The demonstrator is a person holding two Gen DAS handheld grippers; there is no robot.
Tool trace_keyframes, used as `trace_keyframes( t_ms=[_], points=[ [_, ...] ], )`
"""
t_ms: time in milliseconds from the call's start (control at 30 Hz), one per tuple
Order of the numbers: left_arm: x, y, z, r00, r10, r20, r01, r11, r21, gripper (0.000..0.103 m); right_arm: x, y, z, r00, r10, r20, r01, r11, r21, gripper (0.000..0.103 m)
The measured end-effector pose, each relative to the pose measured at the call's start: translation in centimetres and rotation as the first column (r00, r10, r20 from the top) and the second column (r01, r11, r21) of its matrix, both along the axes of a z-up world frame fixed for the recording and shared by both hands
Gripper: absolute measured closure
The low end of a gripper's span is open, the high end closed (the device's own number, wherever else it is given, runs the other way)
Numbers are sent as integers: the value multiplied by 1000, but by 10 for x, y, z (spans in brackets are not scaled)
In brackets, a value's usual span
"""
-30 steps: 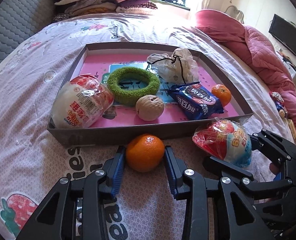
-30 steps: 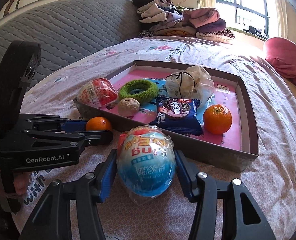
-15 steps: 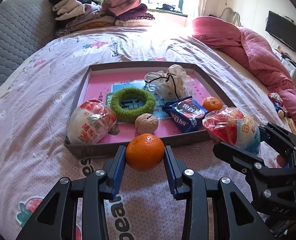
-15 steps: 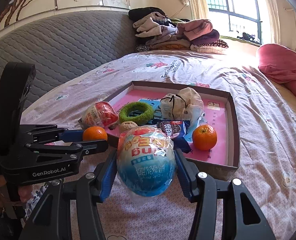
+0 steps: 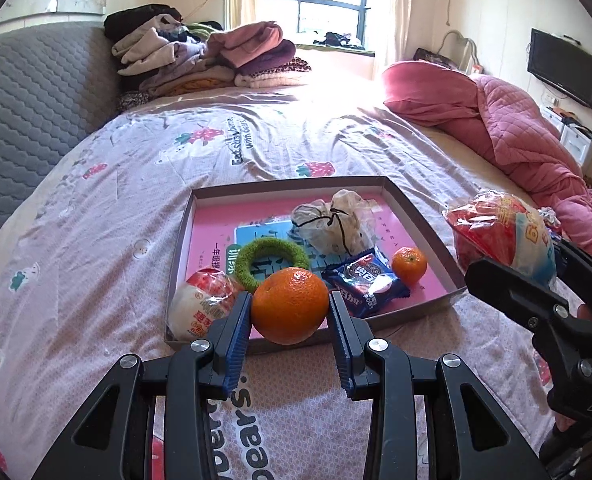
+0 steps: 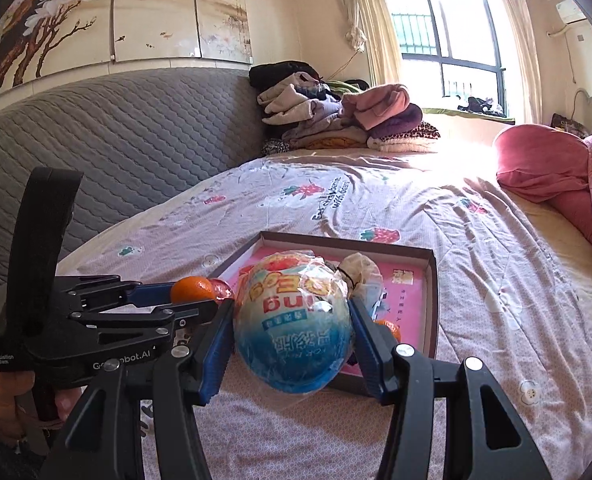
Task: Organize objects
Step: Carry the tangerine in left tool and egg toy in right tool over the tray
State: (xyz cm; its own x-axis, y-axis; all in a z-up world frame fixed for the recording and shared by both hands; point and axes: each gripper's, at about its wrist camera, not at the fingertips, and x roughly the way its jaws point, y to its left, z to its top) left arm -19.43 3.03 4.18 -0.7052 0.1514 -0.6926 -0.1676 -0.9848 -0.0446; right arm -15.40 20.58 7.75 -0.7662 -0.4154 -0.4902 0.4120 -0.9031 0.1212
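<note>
My left gripper (image 5: 290, 314) is shut on an orange (image 5: 290, 305) and holds it in the air in front of the near edge of a shallow pink-floored box (image 5: 415, 206). My right gripper (image 6: 292, 328) is shut on a plastic-wrapped blue, white and red egg (image 6: 294, 322), also lifted; the egg shows at the right in the left wrist view (image 5: 499, 236). The box holds a second wrapped egg (image 5: 202, 304), a green ring (image 5: 271, 258), a blue cookie pack (image 5: 364, 282), a small orange (image 5: 409, 265) and a white drawstring pouch (image 5: 335, 224).
The box lies on a bed with a pink printed sheet (image 5: 136, 208). A pile of folded clothes (image 5: 204, 56) sits at the far end. A pink quilt (image 5: 515, 128) lies at the right. A grey padded headboard (image 6: 96, 144) runs along the left.
Both grippers have risen from the bed with the orange and the egg still held. The box now looks farther away and lower in both views.
</note>
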Motion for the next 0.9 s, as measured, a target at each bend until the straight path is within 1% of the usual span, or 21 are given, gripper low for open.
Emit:
trace_keyframes(
  t_ms=[167,333,733,900],
  points=[
    [-2,-2,15,999,14,-29,-14,1000,-9,64,-6,6,18,999,-10,-39,9,1000,-14,48],
    [-10,-3,24,998,27,-48,-28,999,-23,64,-14,8,26,998,-16,-62,15,1000,-12,48],
    [-38,-4,30,996,59,-74,-61,998,-30,64,-37,19,25,995,-55,-82,54,999,-6,48],
    [-51,-2,29,993,72,-88,-76,996,-45,64,-47,19,23,994,-59,-93,59,998,5,48]
  ],
)
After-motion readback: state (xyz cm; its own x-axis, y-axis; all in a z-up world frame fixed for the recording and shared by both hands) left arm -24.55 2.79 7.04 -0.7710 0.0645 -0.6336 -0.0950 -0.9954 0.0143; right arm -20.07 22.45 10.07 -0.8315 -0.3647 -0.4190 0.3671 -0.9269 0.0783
